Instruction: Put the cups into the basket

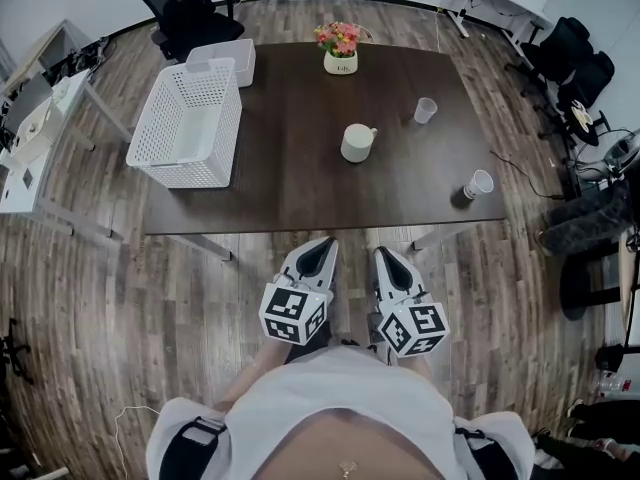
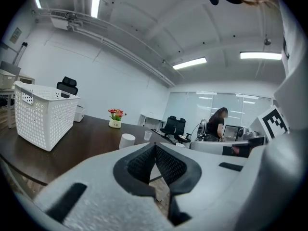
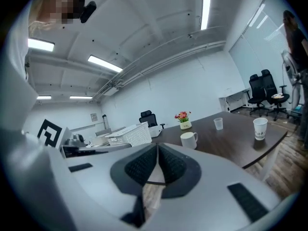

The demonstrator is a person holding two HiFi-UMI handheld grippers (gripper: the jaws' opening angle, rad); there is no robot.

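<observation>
My left claw and my right claw hang side by side over the grey-brown plank floor, short of the near edge of the table. Both are shut: their black, finely ribbed pads meet tip to tip inside smooth pale grey shells, and neither has anything between them. The table is a dark, matte wooden rectangle. At its left end stands the basket, a white plastic box with perforated walls and a flared rim, its outer side reaching past the table edge. Just behind it sits a smaller, smooth white bin. The three cups are all on the tabletop, well apart from the basket. A squat white mug with a looped handle stands near the middle. A small clear cup, thin-walled and tapered, stands further right. A white paper cup stands at the near right corner. At the far edge a white pot of pink and orange flowers rests, and a black office chair stands beyond the table.
</observation>
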